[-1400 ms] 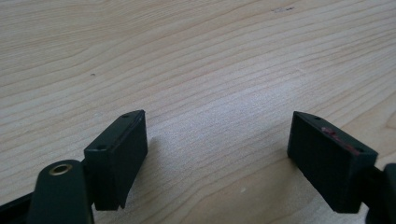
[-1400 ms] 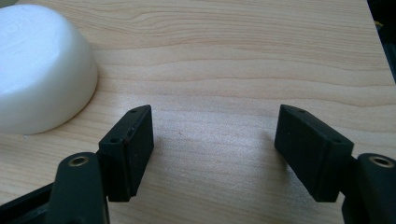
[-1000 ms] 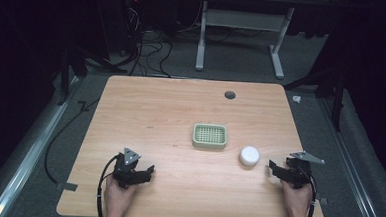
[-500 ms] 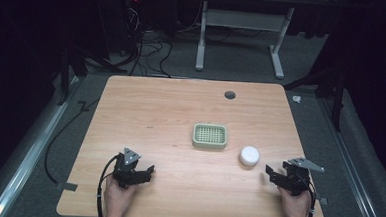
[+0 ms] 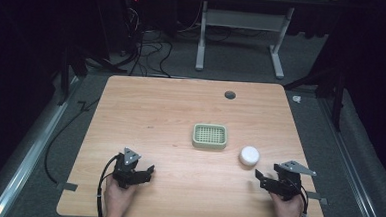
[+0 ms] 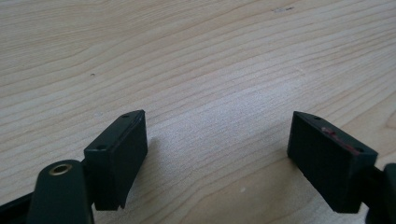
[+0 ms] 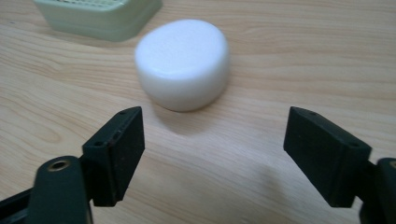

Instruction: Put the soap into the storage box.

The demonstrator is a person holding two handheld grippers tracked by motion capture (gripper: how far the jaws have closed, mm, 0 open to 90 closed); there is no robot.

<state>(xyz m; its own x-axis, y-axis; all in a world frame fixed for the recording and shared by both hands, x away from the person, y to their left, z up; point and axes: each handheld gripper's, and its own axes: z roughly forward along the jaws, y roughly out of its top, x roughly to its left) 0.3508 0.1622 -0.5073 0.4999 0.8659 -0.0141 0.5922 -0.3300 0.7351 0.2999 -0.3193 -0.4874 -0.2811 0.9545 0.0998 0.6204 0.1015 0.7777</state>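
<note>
right claw [image 7: 212, 156] just opened wide, nothing btwn jaws, white puck [image 7: 183, 63] just ahead, left claw [image 6: 217, 161] open, empty

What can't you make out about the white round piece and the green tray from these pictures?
- White round piece: its far side and underside, hidden by its own body in the right gripper view; too small for detail in the high view.
- Green tray: cut off by the top edge in the right gripper view; its grid holes too small in the high view.
</note>
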